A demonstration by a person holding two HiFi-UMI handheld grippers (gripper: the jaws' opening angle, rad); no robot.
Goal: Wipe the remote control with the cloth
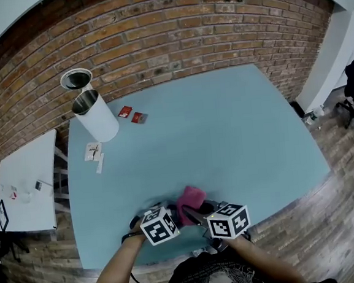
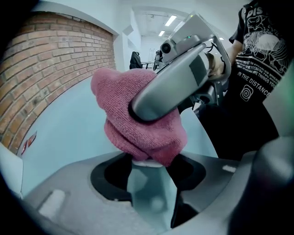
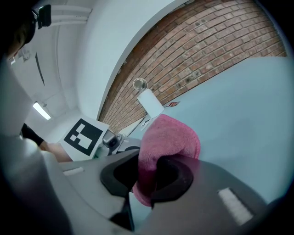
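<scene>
A white bin [image 1: 94, 114] stands at the table's [image 1: 225, 133] far left corner. At the near edge, the left gripper [image 2: 148, 174] pinches the remote control's [image 2: 147, 162] white end. The pink cloth [image 1: 189, 198] lies on that end, clamped in the right gripper [image 3: 149, 179]. Open surface stretches rightward to the far and right edges.

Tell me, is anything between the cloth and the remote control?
Nothing visible. The cloth, pinched in the right claw, already lies on the far end of the remote control held in the left claw.
</scene>
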